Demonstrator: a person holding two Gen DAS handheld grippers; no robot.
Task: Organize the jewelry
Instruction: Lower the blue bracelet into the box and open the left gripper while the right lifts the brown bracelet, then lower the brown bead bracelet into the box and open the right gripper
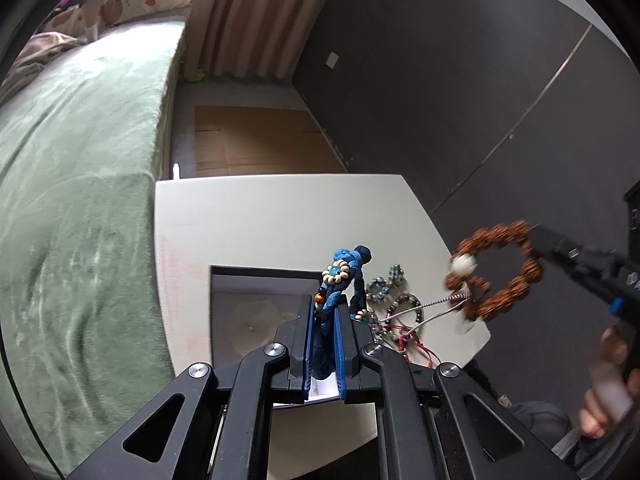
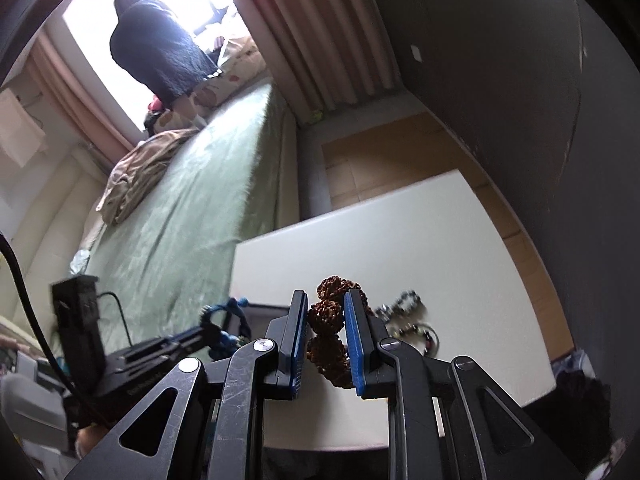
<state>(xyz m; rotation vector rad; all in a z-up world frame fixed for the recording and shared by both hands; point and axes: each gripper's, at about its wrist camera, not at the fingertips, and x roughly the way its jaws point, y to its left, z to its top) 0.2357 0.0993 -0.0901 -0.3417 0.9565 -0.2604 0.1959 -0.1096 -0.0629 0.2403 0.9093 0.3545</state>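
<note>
My left gripper (image 1: 325, 303) is shut on a blue braided cord bracelet (image 1: 340, 276) with beads, held above an open dark box (image 1: 256, 312) on the white table (image 1: 280, 216). My right gripper (image 2: 326, 300) is shut on a brown rough-bead bracelet (image 2: 326, 334). In the left wrist view that brown bracelet (image 1: 496, 272) with one white bead hangs in the air right of the table, blurred. A pile of bead bracelets and red cords (image 1: 394, 312) lies on the table beside the box; it also shows in the right wrist view (image 2: 412, 320).
A bed with a green blanket (image 1: 80, 200) runs along the table's left side. A dark wall (image 1: 460, 80) stands to the right. Cardboard (image 1: 256, 140) lies on the floor beyond the table, with striped curtains (image 1: 256, 16) behind.
</note>
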